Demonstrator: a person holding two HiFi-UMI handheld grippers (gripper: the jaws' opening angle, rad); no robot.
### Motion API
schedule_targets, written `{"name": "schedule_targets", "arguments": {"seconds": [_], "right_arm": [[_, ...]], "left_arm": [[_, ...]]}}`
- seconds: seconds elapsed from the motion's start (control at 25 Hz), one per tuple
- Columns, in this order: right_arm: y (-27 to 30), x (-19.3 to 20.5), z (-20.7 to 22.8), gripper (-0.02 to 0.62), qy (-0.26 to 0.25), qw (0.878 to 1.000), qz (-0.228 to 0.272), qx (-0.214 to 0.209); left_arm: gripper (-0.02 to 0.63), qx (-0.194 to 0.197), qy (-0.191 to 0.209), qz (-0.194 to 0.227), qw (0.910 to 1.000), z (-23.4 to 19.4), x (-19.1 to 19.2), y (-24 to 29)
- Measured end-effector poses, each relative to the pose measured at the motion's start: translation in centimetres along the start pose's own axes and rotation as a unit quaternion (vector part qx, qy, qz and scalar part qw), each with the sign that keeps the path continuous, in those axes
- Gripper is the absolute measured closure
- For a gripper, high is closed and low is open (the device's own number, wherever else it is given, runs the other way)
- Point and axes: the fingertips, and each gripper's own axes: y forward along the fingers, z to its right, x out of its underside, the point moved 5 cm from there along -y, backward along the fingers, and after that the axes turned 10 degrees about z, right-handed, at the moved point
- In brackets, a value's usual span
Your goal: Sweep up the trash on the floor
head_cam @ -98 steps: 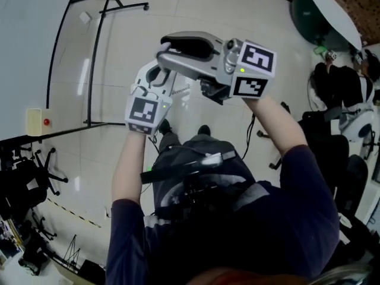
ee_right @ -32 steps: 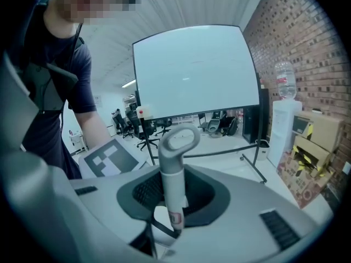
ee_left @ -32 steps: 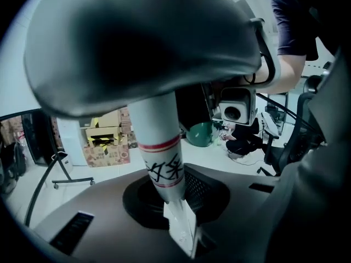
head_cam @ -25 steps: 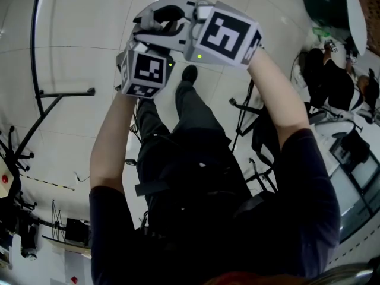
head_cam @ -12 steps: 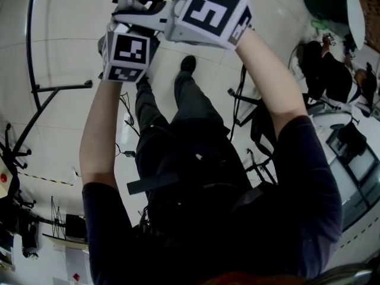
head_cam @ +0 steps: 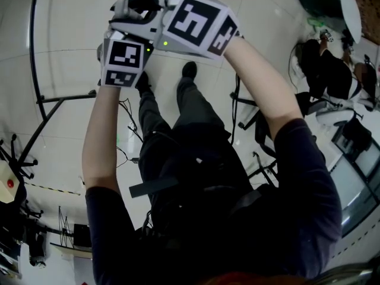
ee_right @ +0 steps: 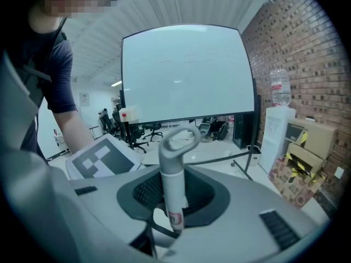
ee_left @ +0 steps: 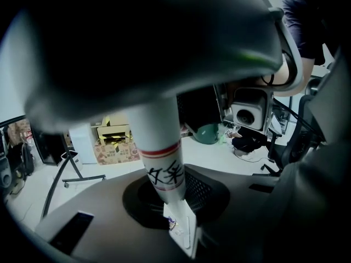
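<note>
Both are stacked on one long white handle [ee_left: 162,163]: the left hand-held gripper [ee_left: 174,204] pinches the shaft below its red ring, and the right hand-held gripper [ee_right: 171,201] is clamped higher up, just under the grey loop [ee_right: 179,138] at the top end. The handle's long axis stands upright across both sets of jaws, so its working end (in no view, probably a broom head) should lie below the left one, toward the floor [head_cam: 71,28]. No trash shows anywhere, so the sweep direction is still open
</note>
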Motion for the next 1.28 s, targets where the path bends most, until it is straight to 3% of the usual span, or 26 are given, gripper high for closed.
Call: {"name": "schedule_targets", "arguments": {"seconds": [0.24,0.52,0.76,0.96,1.16,1.28], "right_arm": [[0.1,-0.1,-0.3,0.494,0.0,1.0,0.002,0.021],[-1.1,-1.6,-1.0,0.497,0.001,0.997,-0.02,0.074],[-4.6,-7.9,-2.8,0.497,0.006,0.994,0.015,0.109],[-6.1,-14.5,-3.6,0.497,-0.007,0.986,0.063,0.155],[-7.1,-19.0,-6.5,0.497,-0.006,0.975,0.099,0.198],[-8.3,-21.8,-8.3,0.497,-0.012,0.972,0.131,0.195]], "left_arm": [[0.561,0.007,0.002,-0.001,1.0,-0.2,0.1,-0.3],[0.563,0.071,-0.035,-0.002,0.9969,0.4,-1.6,-0.9],[0.565,0.131,0.009,-0.008,0.9913,2.5,-8.2,-3.7],[0.566,0.143,0.055,0.018,0.9881,2.2,-14.5,-6.5],[0.565,0.143,0.056,0.052,0.9867,2.7,-18.3,-10.5],[0.563,0.133,0.052,0.091,0.9856,3.2,-21.0,-13.0]]}}
